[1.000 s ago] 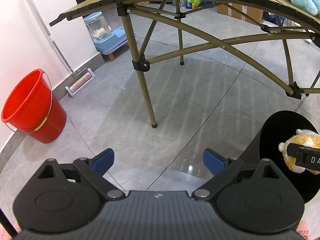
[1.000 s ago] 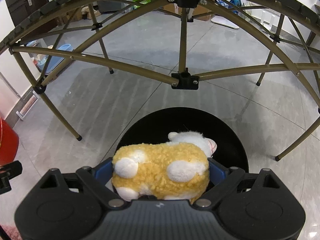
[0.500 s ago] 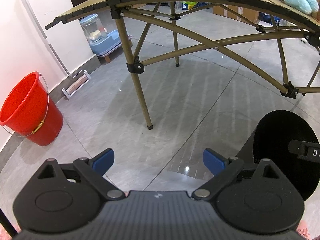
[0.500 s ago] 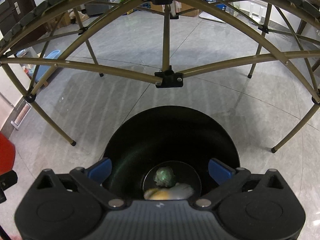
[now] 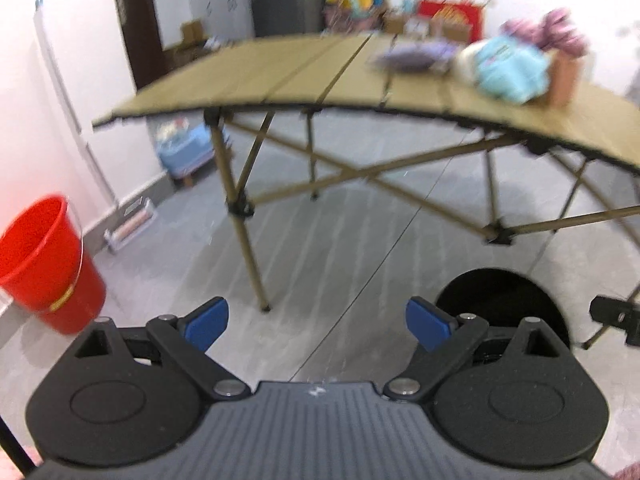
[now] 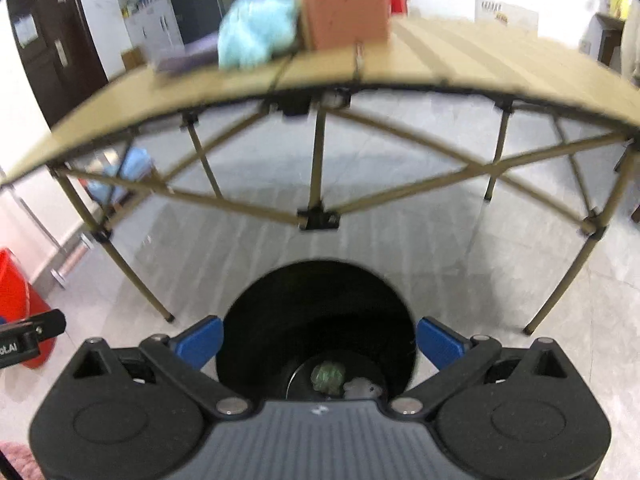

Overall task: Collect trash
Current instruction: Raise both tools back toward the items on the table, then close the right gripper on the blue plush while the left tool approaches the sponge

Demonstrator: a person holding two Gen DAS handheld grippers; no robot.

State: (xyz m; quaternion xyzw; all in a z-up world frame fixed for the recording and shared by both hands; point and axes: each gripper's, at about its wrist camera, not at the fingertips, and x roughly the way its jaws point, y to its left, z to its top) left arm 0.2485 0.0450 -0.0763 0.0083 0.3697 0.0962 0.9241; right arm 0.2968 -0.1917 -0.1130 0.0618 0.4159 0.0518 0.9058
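Note:
A black round bin [image 6: 316, 320] stands on the floor right below my right gripper [image 6: 318, 338], whose blue pads are wide apart with nothing between them. At the bin's bottom lie a green crumpled wad [image 6: 328, 376] and part of a white and yellow plush toy [image 6: 362, 388]. In the left wrist view the same bin [image 5: 500, 300] sits at the lower right, beside my left gripper [image 5: 318, 324], which is open and empty over bare floor. On the tan folding table [image 5: 320, 76] rest a light blue plush [image 5: 508, 68], a brown box [image 6: 344, 12] and a purple item [image 5: 412, 56], all blurred.
A red bucket [image 5: 40, 264] stands by the left wall. The table's legs and cross braces [image 6: 318, 216] rise just behind the bin. A blue and white appliance [image 5: 184, 148] sits on the floor under the table's far side. Grey tiled floor spreads between them.
My right gripper opened and the yellow plush toy dropped into the black bin. Both grippers then rose and tilted up, bringing the tabletop and its items into view.

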